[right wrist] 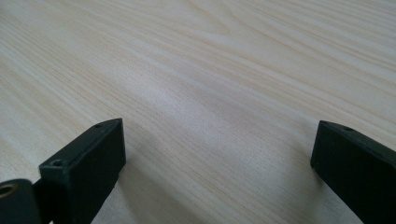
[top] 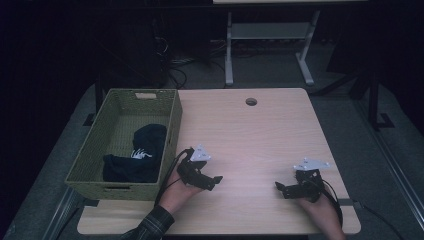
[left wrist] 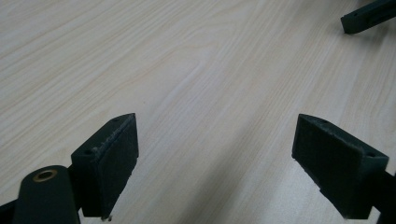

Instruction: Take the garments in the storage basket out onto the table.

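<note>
From the high view, the left hand-held gripper (top: pixel 212 181) rested on the tabletop (top: pixel 260 135) just beside the woven green basket (top: pixel 171 131), in which the dark folded garment (top: pixel 135 156) already lay, while the right hand-held gripper (top: pixel 279 188) sat well apart near the front edge; the work looked finished, so the sensible course was to keep both low and clear of the basket. In the left gripper view the left hand-held gripper (left wrist: pixel 212 154) stood wide open and held nothing above bare wood; the tip of the other gripper's jaw showed at the upper right. In the right gripper view the right hand-held gripper (right wrist: pixel 215 158) was likewise spread wide and empty; any further reach should have gone over the rim, not against the wall.
</note>
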Demonstrator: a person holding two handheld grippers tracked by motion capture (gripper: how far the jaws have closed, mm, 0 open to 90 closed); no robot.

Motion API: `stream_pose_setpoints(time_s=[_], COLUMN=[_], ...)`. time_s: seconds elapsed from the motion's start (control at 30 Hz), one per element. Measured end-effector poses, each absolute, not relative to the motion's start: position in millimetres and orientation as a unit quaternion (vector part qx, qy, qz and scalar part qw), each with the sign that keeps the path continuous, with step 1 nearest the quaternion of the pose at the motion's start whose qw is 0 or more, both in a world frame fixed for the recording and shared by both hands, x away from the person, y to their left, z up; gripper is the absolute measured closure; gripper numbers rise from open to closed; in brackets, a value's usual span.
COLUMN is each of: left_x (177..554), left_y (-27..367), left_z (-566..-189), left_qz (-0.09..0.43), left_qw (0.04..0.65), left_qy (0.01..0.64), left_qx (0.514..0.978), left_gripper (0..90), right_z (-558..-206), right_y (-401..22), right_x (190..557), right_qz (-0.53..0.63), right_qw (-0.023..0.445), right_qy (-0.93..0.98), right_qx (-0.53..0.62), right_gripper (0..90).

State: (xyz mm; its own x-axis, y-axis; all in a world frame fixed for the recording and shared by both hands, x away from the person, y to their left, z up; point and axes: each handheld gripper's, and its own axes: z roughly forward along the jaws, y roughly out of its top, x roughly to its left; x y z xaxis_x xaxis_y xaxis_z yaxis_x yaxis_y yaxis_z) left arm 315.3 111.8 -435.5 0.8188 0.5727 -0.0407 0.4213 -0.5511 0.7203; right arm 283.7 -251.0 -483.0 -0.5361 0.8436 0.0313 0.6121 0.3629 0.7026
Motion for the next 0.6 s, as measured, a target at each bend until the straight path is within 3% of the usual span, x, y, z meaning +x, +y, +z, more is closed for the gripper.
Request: stream_pose_setpoints(time_s=[0.6], left_x=[315], left_y=[112], left_z=[-424], left_qz=[0.1], left_qw=[0.379], left_qy=[0.287], left_qx=[0.874], left_gripper=[14.3], right_z=[-483], right_y=[-251], right_x=[284], right_qz=[0.34], right_qw=[0.17], right_qy=[0.808], right_qx=[0.45], right_gripper=[2.8])
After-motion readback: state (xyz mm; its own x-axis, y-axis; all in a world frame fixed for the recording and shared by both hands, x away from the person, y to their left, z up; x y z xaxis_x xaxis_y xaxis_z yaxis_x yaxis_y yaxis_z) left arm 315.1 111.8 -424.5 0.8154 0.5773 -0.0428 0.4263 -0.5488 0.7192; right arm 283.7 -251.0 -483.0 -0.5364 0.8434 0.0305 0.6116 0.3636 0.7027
